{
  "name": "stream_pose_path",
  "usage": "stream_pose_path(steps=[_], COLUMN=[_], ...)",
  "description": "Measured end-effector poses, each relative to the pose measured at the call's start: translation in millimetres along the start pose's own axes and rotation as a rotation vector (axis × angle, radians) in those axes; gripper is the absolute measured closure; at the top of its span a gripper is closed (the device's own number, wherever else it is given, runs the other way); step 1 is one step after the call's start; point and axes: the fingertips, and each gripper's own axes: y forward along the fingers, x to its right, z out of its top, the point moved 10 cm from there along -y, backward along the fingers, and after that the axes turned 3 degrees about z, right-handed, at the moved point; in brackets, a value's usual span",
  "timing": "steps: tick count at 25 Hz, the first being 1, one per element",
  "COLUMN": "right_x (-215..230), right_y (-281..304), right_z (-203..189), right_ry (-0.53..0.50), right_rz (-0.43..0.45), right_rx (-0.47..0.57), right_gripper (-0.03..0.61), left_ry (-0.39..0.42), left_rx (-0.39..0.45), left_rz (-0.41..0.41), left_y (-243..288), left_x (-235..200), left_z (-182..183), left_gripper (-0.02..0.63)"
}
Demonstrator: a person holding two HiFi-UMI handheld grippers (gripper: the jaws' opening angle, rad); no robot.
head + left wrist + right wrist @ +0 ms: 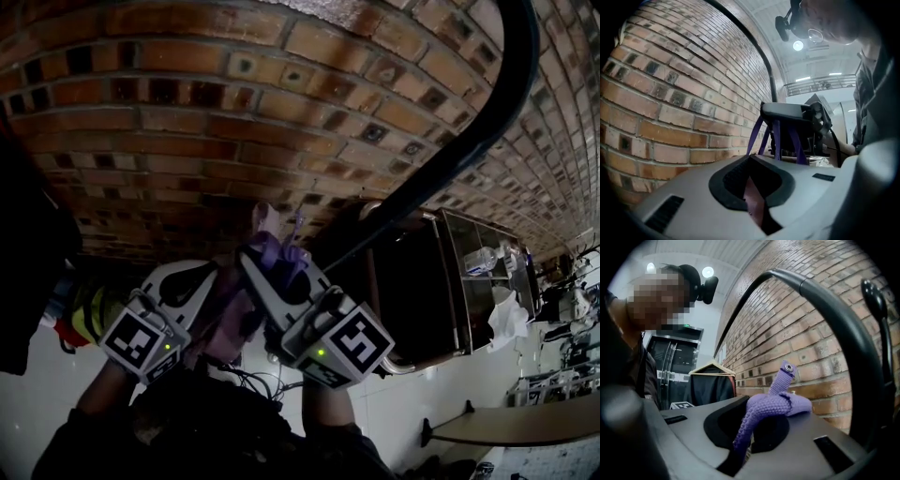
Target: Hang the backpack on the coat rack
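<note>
L gripper (752, 180): jaws shut tight on a flap of pink fabric (754, 201), no gap betw. pads. Fabric looks to be part of the backpack (230, 323).

R gripper (747, 427): jaws clamped on a purple crochet strap (773, 404). Strap comes up out of the jaws and folds over the finger on the rack side. One end stands upright w/ a small bead at its tip.

Both grippers sit side by side, nearly touching, just under the black tube of the rack (497, 103). Backpack body lies betw. and below the two grippers, mostly hidden by them. Only the pink patch + purple straps show. In L gripper view, thin purple straps hang down from the R gripper.

Strap vs. rack: near but apart. It is not over the tube or over the knob (869, 289). Knob sits above the strap and off to one side, on a thin stem beside the tube.

Tube arcs overhead past the R gripper and sweeps away along the wall (187, 122). Wall = red-brown brick, directly behind the rack. Can't tell if tube touches wall.

Beyond the rack, farther along the wall: wooden hanger (711, 367) w/ dark garment (710, 387). In head view, a dark cabinet (422, 291) w/ metal frame stands past the rack's lower end.
</note>
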Motion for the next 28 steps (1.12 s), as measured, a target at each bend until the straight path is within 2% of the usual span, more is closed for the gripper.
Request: stream_pose_path(steps=[8,20,28], right_x=[8,19,17], right_y=[-36,-69,-84], right_z=[-3,-49,-66], right_ry=[0.040,0.161,0.138], right_rz=[-0.077,-0.142,-0.125], right_rx=[0.027,0.048,-0.026], right_gripper=[0.575,0.575,0.575], left_ry=[-0.015,-0.019,-0.035], left_rx=[0.000,-0.029,-0.048], left_rz=[-0.034,-0.022,-0.018], left_y=[22,26,28], left_x=[22,45,62], left_z=[0,-13,-19], left_gripper=[0.600,0.600,0.600])
